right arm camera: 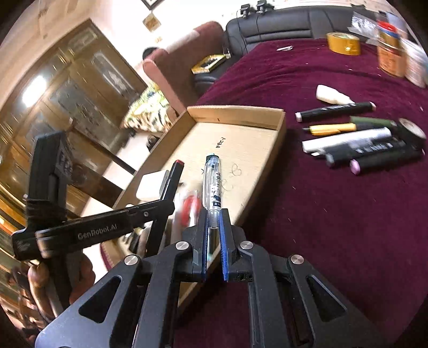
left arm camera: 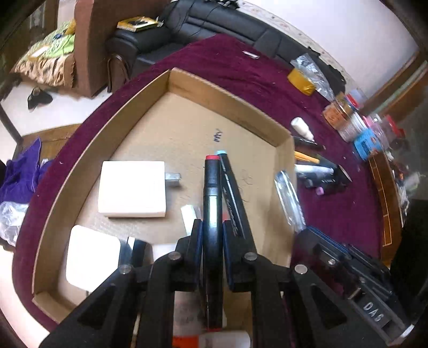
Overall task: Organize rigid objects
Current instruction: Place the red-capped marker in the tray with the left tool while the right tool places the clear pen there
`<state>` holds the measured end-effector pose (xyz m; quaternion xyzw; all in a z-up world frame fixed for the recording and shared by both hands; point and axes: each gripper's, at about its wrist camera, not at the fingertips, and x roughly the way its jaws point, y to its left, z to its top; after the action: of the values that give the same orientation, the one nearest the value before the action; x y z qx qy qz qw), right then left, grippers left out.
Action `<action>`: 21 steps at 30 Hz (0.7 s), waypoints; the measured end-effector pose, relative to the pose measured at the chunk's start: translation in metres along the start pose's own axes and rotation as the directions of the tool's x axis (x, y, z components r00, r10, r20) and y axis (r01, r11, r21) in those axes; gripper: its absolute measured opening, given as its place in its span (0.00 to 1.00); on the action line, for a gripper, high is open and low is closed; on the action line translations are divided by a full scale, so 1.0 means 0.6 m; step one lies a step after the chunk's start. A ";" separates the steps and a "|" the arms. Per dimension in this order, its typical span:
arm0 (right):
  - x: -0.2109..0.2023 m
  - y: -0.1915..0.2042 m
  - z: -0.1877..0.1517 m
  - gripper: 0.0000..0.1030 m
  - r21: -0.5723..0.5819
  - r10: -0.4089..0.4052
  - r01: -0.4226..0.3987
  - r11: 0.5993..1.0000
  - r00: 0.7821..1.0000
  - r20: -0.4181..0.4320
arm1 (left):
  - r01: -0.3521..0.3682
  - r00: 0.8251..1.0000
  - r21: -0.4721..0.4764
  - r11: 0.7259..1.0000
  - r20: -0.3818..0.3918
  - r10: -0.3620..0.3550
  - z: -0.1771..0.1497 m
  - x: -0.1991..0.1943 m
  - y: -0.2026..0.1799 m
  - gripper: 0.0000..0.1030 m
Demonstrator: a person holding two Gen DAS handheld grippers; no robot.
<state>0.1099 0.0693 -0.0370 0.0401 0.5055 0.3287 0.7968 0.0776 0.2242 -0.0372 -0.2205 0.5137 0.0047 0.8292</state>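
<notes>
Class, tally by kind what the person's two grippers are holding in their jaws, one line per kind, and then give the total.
Black marker with red cap: 1, in the left gripper
Clear pen: 1, in the right gripper
Total: 2

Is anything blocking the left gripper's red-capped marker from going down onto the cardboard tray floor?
Partly. The red-capped marker in the left gripper hangs right beside a blue-capped marker lying in the cardboard tray; bare floor lies ahead.

Black leather sofa (left arm camera: 203,24), brown armchair (right arm camera: 184,61), white wall (left arm camera: 334,29), glazed wooden doors (right arm camera: 80,88).
</notes>
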 end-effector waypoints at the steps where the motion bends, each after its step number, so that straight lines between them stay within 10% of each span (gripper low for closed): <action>1: 0.013 0.005 0.005 0.08 -0.009 -0.023 0.023 1.000 1.000 -0.010 | -0.003 1.000 0.004 1.000 -0.003 0.003 0.001 0.006 0.000 0.12; 16: 0.075 0.000 0.026 0.09 0.009 -0.045 0.046 0.999 0.995 -0.094 | -0.025 0.999 0.045 0.999 0.025 0.024 -0.001 0.007 0.017 0.15; 21: 0.045 -0.003 0.017 0.22 -0.010 0.017 -0.018 1.000 0.997 -0.081 | -0.003 0.999 0.069 0.998 0.049 0.000 -0.013 -0.013 0.005 0.48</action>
<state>0.1265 0.0860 -0.0535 0.0270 0.5351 0.3395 0.7730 0.0666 0.2256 -0.0346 -0.1913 0.4934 -0.0070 0.8485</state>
